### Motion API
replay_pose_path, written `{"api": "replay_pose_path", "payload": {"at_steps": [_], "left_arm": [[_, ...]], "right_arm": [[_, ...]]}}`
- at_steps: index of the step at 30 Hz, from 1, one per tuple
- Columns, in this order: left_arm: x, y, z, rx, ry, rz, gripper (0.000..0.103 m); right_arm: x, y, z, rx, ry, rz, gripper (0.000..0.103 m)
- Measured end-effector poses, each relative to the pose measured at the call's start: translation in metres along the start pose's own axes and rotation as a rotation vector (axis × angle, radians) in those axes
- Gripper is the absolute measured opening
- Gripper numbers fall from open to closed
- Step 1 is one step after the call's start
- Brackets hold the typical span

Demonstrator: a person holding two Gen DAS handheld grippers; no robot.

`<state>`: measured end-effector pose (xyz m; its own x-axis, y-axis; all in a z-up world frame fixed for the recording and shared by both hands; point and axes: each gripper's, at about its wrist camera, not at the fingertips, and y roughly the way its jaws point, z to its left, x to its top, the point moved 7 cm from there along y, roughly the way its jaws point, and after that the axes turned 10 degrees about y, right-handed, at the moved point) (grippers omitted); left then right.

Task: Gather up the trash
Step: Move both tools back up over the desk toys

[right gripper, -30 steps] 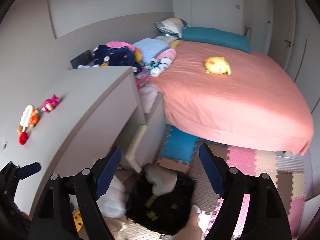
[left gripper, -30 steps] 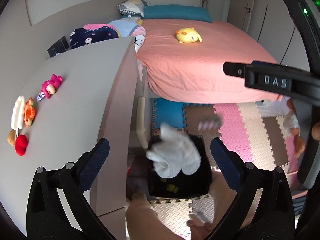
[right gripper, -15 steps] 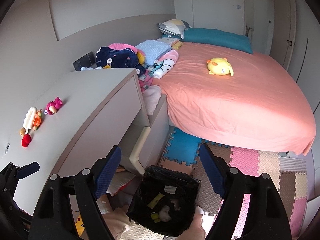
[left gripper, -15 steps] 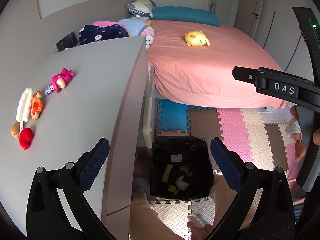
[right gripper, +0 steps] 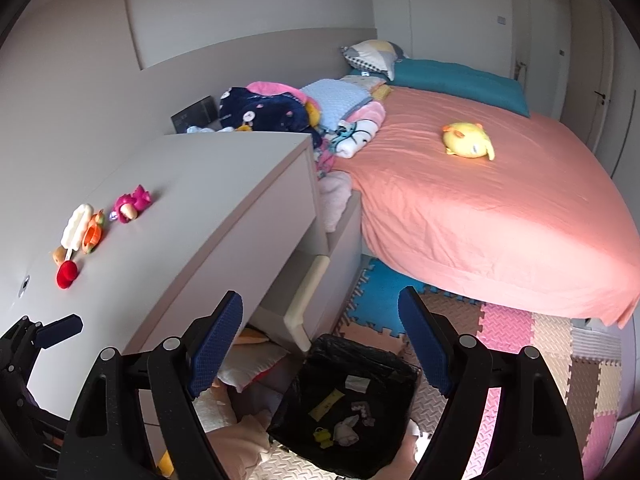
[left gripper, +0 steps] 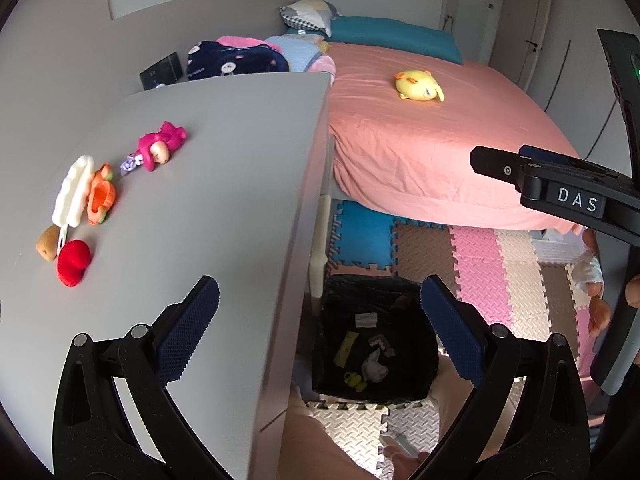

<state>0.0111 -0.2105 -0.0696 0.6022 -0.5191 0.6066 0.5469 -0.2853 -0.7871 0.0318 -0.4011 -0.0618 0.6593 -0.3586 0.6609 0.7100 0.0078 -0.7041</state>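
A black-lined trash bin (left gripper: 360, 285) (right gripper: 362, 351) stands on the foam floor mats beside the desk. Inside it lie a crumpled white tissue (left gripper: 374, 369) (right gripper: 346, 434), a yellow strip (left gripper: 346, 348) and small scraps. My left gripper (left gripper: 320, 332) hovers above the bin and the desk edge, open with nothing between its blue pads. My right gripper (right gripper: 320, 344) is also above the bin, open and empty. It shows as well in the left wrist view, as a black arm marked DAS (left gripper: 576, 200).
A grey desk (left gripper: 220, 200) (right gripper: 208, 200) on the left carries small toys: red (left gripper: 72, 266), white (left gripper: 74, 190), orange and pink (left gripper: 160, 146). A bed with a pink sheet (right gripper: 500, 208) and a yellow plush (right gripper: 468, 141) lies behind. The person's leg (left gripper: 320, 444) is below.
A large white wad that hung over the bin between the left jaws a second ago now lies inside it. Both grippers have drifted so that the desk fills more of the views.
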Motion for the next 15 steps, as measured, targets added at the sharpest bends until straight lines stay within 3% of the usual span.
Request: {"api": "replay_pose_path", "payload": {"at_steps": [15], "left_arm": [[-0.015, -0.007, 0.066, 0.082, -0.111, 0.009, 0.097]], "right_arm": [[0.005, 0.024, 0.064, 0.094, -0.061, 0.031, 0.08]]}}
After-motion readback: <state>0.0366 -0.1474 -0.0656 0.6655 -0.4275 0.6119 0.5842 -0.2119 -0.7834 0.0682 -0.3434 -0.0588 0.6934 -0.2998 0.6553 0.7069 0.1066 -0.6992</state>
